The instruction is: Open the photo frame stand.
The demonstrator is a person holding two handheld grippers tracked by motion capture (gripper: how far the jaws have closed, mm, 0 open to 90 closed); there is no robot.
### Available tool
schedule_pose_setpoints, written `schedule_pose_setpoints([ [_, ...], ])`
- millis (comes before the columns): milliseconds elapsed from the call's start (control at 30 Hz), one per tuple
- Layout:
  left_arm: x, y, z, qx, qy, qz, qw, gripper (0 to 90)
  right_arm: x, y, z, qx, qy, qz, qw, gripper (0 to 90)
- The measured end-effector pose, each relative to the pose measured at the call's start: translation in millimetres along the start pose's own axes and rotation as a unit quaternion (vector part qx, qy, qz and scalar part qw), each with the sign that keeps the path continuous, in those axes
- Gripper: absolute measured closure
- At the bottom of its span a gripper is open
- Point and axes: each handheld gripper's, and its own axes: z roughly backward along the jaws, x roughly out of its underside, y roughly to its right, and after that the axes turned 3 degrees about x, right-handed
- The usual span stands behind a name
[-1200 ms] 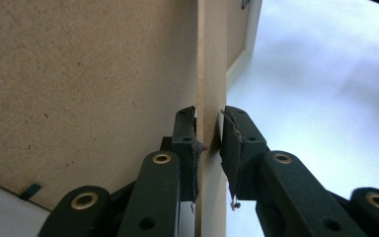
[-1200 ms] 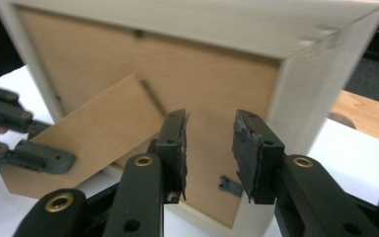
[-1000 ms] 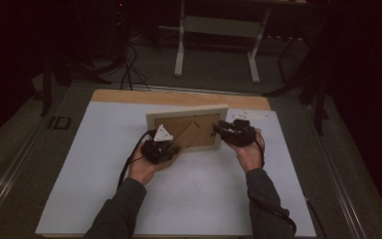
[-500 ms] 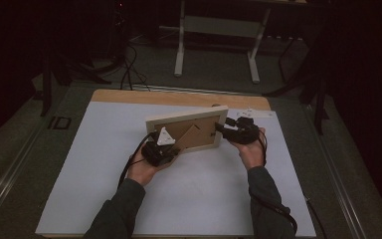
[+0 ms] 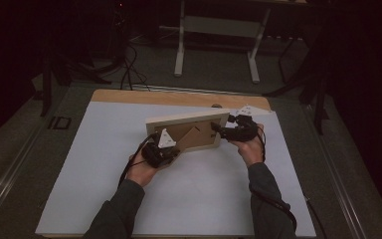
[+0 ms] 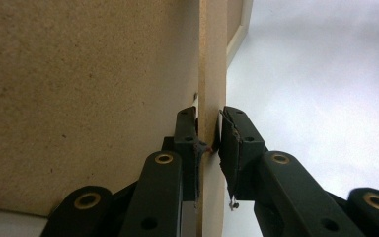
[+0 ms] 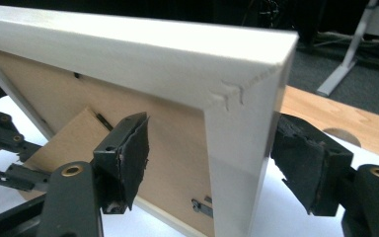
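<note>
Holding a picture frame (image 5: 189, 130) tilted above the white mat's (image 5: 79, 164) far-middle. Left gripper (image 6: 208, 131) pinching the fold-out stand (image 6: 212, 74); right gripper (image 7: 207, 158) straddling the frame's corner, jaws apart. Stand seemingly unfolded; setting upright left.

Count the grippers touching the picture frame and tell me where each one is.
1 for certain: the left gripper pinches the fold-out stand on the picture frame back. The right gripper straddles the frame's right side rail, jaws spread with gaps, so contact is unclear.
</note>
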Motion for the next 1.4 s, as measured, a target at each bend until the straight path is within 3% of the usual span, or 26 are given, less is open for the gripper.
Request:
schedule_pose_setpoints([
  [333, 2.3, -4.7, 2.5, -0.001, -0.009, 0.003, 1.0, 79.5, 0.3, -4.8, 3.5, -0.001, 0.0, 0.018, 0.9998, 39.7],
  [600, 3.3, -6.8, 3.3, -0.007, -0.012, 0.005, 0.9999, 79.2, 5.4, -14.2, 9.7, 0.015, 0.006, 0.042, 0.999, 46.0],
  [933, 3.5, -9.0, 1.3, -0.001, -0.008, 0.026, 0.9996, 77.8, 13.5, -24.7, 19.6, 0.019, 0.01, 0.052, 0.9984, 57.6],
  [1400, 9.3, -6.0, 1.8, 0.01, -0.004, 0.031, 0.9995, 76.7, 15.9, -32.9, 19.6, 0.012, 0.005, 0.061, 0.9981, 57.1],
])
